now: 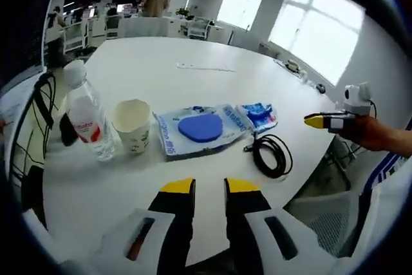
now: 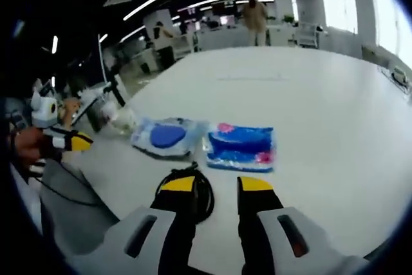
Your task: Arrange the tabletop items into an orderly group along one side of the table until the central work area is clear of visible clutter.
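**A:** White tabletop (image 1: 193, 49), left gripper view: the left gripper (image 1: 209, 187) hangs with jaws slightly parted, nothing between them. A water bottle (image 1: 87, 111), paper cup (image 1: 133, 125), clear bag holding a blue pad (image 1: 199, 128), small blue packet (image 1: 259, 114) and coiled black cable (image 1: 272, 154) sit in a row near the edge, probably lined up as the tidy group.

**B:** And the right gripper view?

**A:** The right gripper (image 2: 215, 185) hovers empty, jaws apart, over the cable (image 2: 196, 192), just beside the packet (image 2: 241, 147). I'd guess the cable goes next.
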{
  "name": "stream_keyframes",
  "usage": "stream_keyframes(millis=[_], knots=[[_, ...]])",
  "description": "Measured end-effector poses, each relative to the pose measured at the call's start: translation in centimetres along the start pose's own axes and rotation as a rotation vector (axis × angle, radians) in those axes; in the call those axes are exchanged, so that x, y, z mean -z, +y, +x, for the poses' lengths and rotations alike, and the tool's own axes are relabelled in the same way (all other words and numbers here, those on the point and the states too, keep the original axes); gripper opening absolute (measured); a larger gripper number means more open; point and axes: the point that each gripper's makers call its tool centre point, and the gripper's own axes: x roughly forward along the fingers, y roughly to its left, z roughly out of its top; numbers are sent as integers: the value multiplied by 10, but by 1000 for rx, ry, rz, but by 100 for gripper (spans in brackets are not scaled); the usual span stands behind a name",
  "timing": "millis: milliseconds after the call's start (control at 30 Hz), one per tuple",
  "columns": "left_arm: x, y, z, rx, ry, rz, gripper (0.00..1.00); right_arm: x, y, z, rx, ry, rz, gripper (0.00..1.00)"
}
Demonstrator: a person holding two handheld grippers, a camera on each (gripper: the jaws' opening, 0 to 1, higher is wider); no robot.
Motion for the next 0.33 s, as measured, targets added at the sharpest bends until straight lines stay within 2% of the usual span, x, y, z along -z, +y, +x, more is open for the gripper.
stream_keyframes(millis=[333], knots=[[7,16,-21,-55,-27,22,24,26,33,-1,-59,62,-30,29]])
